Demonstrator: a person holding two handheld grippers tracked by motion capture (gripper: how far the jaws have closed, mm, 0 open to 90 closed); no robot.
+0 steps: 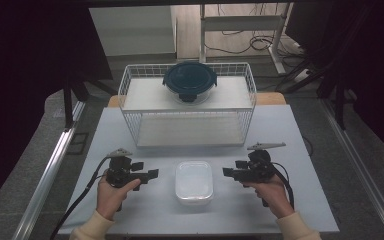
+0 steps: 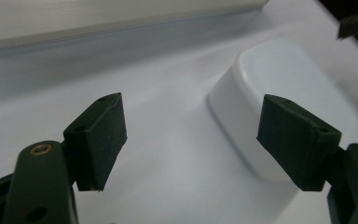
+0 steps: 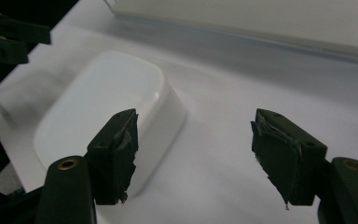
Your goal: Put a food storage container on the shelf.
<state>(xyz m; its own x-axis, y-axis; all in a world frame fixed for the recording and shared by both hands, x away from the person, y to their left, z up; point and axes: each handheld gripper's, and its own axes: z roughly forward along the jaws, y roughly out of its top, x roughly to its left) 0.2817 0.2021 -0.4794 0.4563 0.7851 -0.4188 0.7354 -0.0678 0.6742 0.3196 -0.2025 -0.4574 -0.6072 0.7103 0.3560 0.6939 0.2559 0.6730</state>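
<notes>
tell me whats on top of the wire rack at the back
A round glass container with a dark blue clip-on lid sits on the wire rack's top shelf. The lid hides whatever is inside it.

White tub [image 1: 194, 182], wire basket [image 1: 130, 82] (lidded bowl [image 1: 189, 80] inside)
</notes>
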